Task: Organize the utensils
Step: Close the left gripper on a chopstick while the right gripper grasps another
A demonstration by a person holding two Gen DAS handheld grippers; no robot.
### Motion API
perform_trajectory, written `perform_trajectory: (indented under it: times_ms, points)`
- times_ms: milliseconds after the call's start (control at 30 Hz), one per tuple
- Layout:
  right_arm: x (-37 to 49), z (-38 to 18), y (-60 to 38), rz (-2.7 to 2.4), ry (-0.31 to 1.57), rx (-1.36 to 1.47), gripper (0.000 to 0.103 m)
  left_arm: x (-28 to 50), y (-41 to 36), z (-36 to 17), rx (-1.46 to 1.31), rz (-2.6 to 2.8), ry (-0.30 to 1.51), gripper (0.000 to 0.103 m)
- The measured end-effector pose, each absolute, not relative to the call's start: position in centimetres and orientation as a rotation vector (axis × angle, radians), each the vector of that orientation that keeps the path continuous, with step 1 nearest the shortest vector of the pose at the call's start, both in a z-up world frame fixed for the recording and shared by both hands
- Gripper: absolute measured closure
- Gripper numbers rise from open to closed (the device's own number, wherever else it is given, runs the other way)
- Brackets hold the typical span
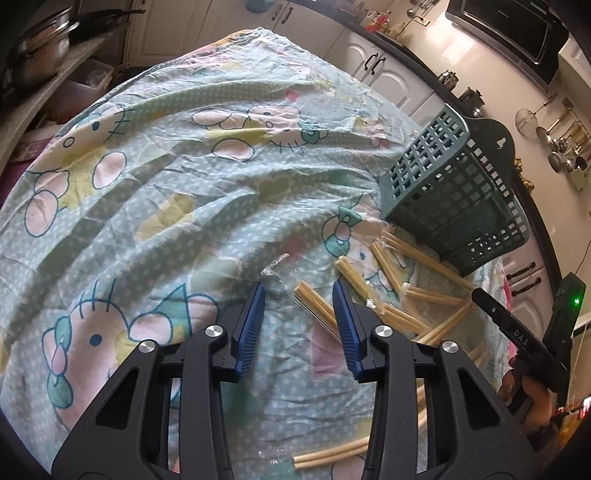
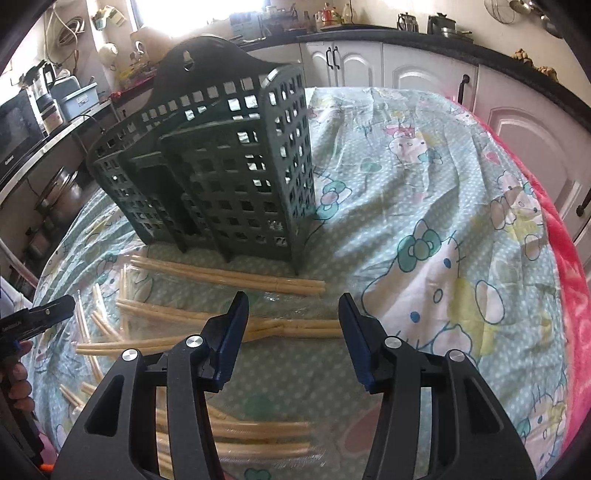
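Several pairs of pale wooden chopsticks in clear wrappers (image 1: 391,291) lie scattered on the cartoon-print tablecloth (image 1: 166,192). A dark green slotted utensil holder (image 1: 454,192) stands behind them; it also shows in the right wrist view (image 2: 221,166). My left gripper (image 1: 299,295) is open, just above a wrapped pair (image 1: 314,302) between its fingers. My right gripper (image 2: 293,304) is open and empty over the chopsticks (image 2: 229,277) in front of the holder. The right gripper shows at the left view's right edge (image 1: 517,332); the left gripper shows at the right view's left edge (image 2: 37,314).
White kitchen cabinets (image 2: 424,70) and a dark counter with kettles ring the table. Pots sit on a shelf at the left (image 1: 40,48). A microwave (image 1: 517,26) and hanging ladles (image 1: 561,144) are on the wall. A red cloth (image 2: 569,258) edges the table.
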State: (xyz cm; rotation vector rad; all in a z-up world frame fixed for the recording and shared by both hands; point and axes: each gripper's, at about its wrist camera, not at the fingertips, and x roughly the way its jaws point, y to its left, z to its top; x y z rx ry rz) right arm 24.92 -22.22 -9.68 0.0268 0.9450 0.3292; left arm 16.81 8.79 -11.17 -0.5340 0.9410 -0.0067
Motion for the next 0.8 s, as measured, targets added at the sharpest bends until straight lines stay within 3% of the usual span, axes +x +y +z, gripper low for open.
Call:
perform_trajectory:
  times_ms: [100,167,300,433,800]
  points:
    - [25.3,-10.0,-22.2,0.344,0.954,0.033,0.061,17.1,8.9,-11.3,-0.527,0.003,0.939,0.076]
    - [25.3,-10.1,-22.1,0.356,0.958,0.037,0.072,17.2,8.9,-11.4,-0.523,0.009,0.938,0.077]
    - [25.1,-10.1,-21.8,0.374,0.950,0.022,0.084,17.4,8.8,-11.4,-0.505,0.017,0.937,0.079]
    - [24.5,-9.9,-21.6,0.389,0.928,0.022,0.101,17.6,8.7,-11.4,-0.490,0.028,0.936,0.084]
    - [22.4,-6.6,-21.7,0.409,0.823,0.034,0.102,17.6,9.1,-11.4,-0.489,0.008,0.926,0.099]
